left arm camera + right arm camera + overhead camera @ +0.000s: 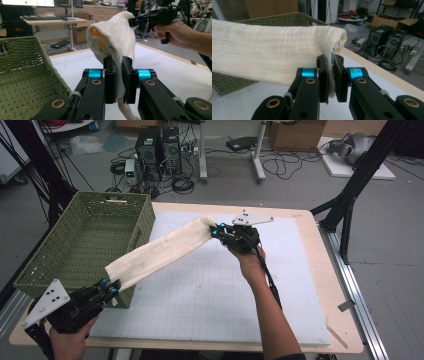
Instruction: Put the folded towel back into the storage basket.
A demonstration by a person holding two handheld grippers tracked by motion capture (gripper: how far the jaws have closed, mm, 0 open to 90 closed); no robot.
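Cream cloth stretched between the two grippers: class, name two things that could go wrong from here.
1. The cream cloth is pinched only at its ends by the left gripper and the right gripper; more pull might slip an edge out of the jaws.
2. The left end hangs over the green basket corner; lowering it could snag or drape the cloth on the rim instead of dropping inside.

robotics lab: pc towers (pixel 159 147) and cable tangles (pixel 280 165) on grey floor, cardboard boxes (pixel 295 135), monitor desks (pixel 50 20), black frame struts (pixel 355 185) around table (pixel 310 270).
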